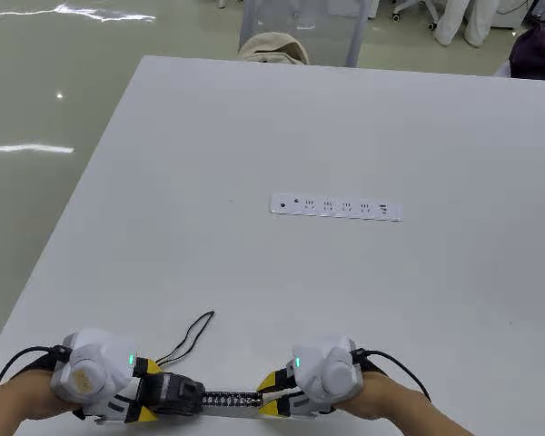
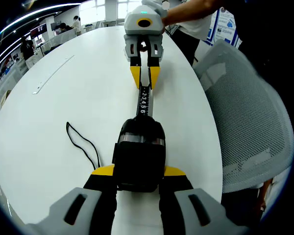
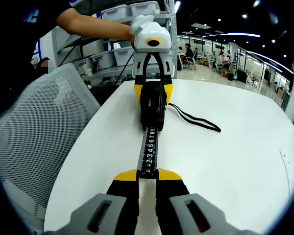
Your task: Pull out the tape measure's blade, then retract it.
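Observation:
The black tape measure case [image 2: 138, 152] rests on the white table's near edge, with my left gripper [image 2: 138, 172] shut on its sides. In the head view that case [image 1: 175, 392] lies between both grippers, left gripper [image 1: 148, 391] on its left. A short length of numbered blade [image 1: 230, 400] runs out of the case to my right gripper [image 1: 270, 393], which is shut on the blade's end. From the right gripper view the blade [image 3: 149, 149] leads from my right gripper [image 3: 147, 176] back to the case [image 3: 152, 109]. A black wrist strap [image 1: 190, 334] trails from the case.
A white power strip [image 1: 336, 207] lies flat near the table's [image 1: 345, 127] middle. A grey mesh chair [image 2: 245, 122] stands close beside the table's near edge. Shelves with bins and other people sit far off in the room.

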### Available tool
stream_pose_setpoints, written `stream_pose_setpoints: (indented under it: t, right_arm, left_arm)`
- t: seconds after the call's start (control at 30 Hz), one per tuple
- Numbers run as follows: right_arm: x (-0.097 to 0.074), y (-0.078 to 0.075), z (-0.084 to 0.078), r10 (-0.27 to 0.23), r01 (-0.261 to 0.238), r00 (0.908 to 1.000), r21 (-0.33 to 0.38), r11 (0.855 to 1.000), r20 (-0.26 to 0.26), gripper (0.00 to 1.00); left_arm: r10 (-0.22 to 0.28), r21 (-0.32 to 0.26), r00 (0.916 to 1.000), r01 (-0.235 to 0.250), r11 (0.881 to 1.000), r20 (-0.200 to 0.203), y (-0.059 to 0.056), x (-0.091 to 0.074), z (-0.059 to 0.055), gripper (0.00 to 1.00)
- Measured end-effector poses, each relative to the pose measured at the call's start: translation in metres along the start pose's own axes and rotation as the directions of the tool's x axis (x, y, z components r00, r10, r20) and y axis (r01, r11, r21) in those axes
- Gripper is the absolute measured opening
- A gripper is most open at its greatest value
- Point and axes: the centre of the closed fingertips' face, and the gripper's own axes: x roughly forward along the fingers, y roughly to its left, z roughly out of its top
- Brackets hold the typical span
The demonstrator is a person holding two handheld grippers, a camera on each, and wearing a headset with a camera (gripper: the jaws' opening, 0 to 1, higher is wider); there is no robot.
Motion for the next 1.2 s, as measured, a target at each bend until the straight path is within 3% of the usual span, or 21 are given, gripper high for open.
stream_pose_setpoints:
  t: [1.2]
  right_arm:
    - [-0.018,0.002,-0.015,0.002,-0.002,0.9997,0.006,1.0,-0.023,0.09]
  left_arm:
    - [-0.005,0.0,1.0,0.005,1.0,0.0,0.0,0.001,0.001,0.29]
